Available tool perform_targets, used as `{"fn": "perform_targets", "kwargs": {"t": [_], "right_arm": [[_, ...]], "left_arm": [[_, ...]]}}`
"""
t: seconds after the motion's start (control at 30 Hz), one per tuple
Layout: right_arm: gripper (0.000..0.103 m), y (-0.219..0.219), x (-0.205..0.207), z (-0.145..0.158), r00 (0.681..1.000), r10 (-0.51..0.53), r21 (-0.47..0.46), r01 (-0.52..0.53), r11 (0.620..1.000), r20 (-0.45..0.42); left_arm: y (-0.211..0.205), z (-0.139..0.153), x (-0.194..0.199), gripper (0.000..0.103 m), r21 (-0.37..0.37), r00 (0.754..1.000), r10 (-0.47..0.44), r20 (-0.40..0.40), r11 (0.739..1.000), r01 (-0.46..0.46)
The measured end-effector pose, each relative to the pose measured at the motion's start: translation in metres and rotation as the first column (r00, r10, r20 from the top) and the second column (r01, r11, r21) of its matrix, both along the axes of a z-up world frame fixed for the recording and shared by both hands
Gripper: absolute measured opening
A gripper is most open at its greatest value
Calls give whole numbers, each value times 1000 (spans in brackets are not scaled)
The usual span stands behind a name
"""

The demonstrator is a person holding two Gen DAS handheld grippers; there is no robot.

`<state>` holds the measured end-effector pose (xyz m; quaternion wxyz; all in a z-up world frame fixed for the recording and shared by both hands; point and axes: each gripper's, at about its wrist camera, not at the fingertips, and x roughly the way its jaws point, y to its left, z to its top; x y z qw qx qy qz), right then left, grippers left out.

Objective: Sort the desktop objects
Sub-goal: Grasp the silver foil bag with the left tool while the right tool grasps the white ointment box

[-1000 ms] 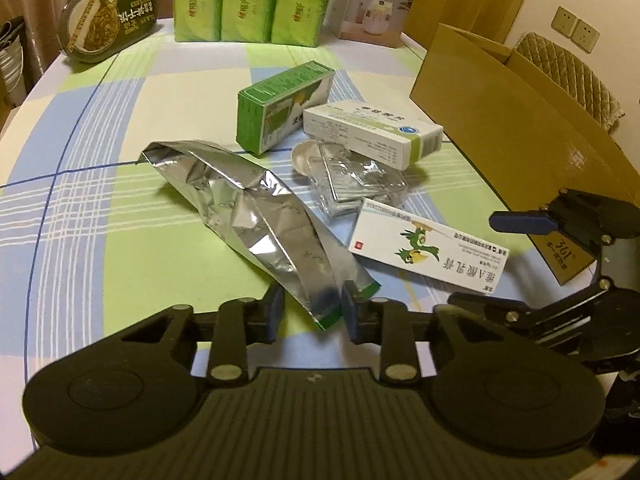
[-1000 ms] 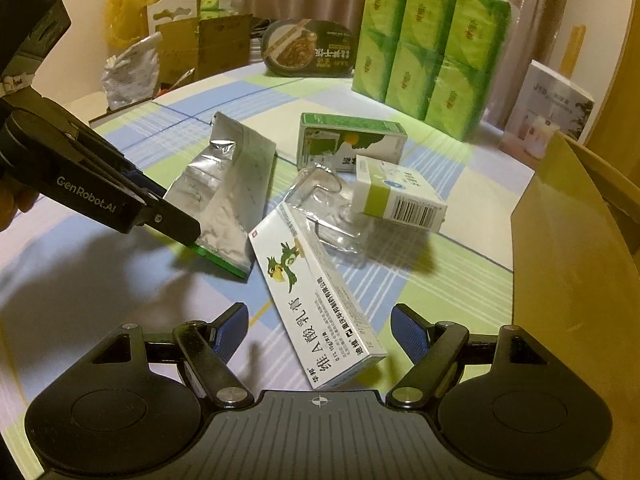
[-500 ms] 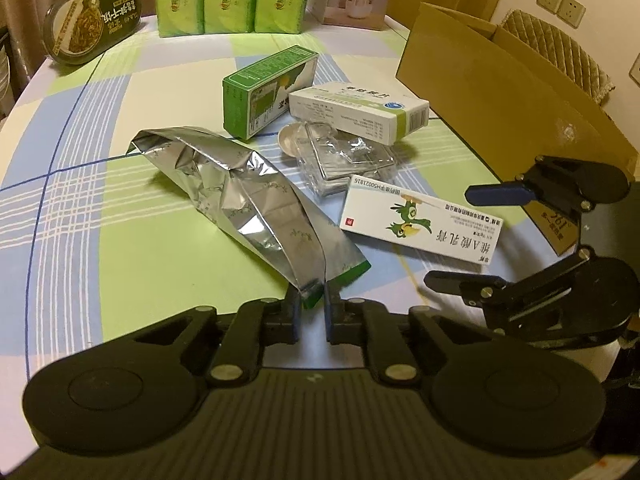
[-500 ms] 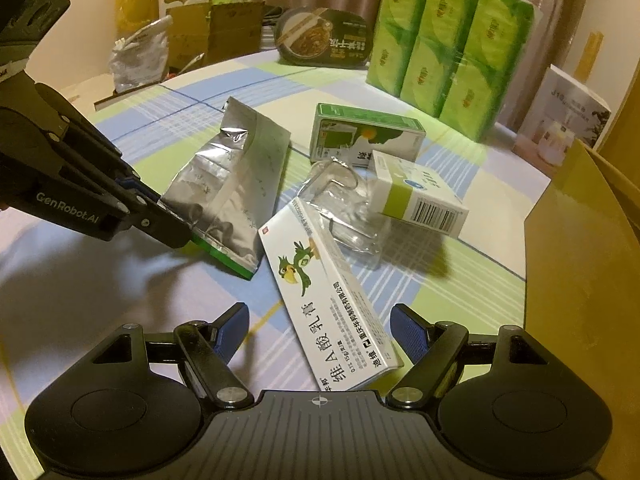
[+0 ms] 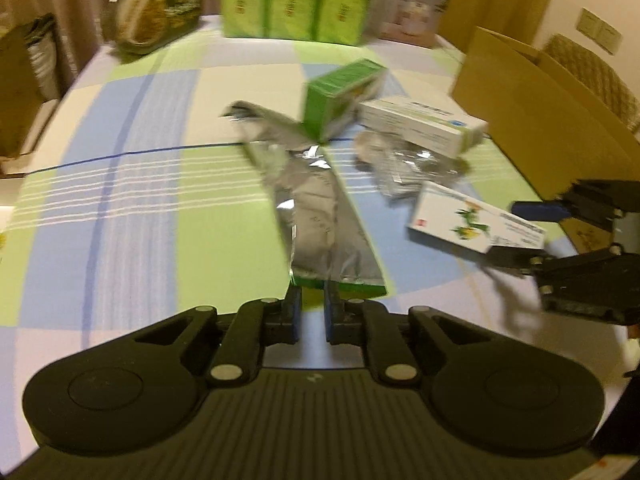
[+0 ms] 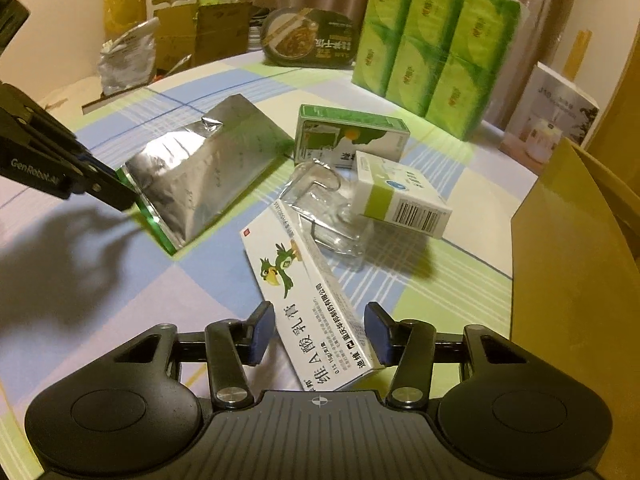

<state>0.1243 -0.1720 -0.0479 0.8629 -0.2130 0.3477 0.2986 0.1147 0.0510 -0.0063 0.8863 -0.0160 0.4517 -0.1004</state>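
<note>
Tablecloth (image 6: 120, 320), blue/green/white checks, covers the table. Cardboard box (image 6: 576, 264) stands at right edge, open top. Green tissue multipack (image 6: 436, 56) at far side, w/ white carton (image 6: 548, 120) beside it and an oval food tub (image 6: 310, 38) to its left.

Foil pouch (image 6: 204, 176), silver w/ green bottom strip: long axis runs from L gripper (image 5: 310, 306) away toward the green box (image 6: 352, 136); green end nearest the gripper, torn end pointing off toward table centre. L gripper is clamped on pouch's green edge, near end lifted, far end near the cloth.

White ointment box (image 6: 312, 300) w/ green bird print: long axis points away from R gripper (image 6: 320, 334), far end toward the clear plastic blister pack (image 6: 324, 216). R gripper's blue pads sit spread either side of its near end; left-wrist view is too blurred to tell contact. White/green barcode box (image 6: 400, 196) leans on the blister pack, just beside the green box.
</note>
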Motion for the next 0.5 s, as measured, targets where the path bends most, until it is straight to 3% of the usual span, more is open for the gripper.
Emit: {"fn": "perform_targets", "kwargs": {"t": [0.07,0.13,0.27,0.3,0.4,0.47,0.5], "right_arm": [[31,-1,-2,4,1000,-7,23,7,1000,6],[23,-1,-2,9,1000,-8,42,8,999,3],[22,3,-2,13,1000,17,53,-17,998,2],[22,4,-2,12,1000,25,49,-26,998,8],[27,8,-2,8,998,56,22,-56,998,21],[47,10,0,2,998,66,1,-66,998,24],[51,11,1,0,997,74,-6,-74,997,25]], "left_arm": [[5,5,-1,14,-19,1000,19,9,1000,-19],[6,11,1,33,-36,999,29,28,999,-28],[1,16,9,50,-36,999,32,44,999,-31],[-2,16,12,60,-36,998,31,45,999,-29],[-9,16,26,71,-30,999,17,51,999,-16],[-13,13,37,75,-19,999,21,47,1000,-20],[-15,10,43,75,-16,999,20,41,1000,-19]]}}
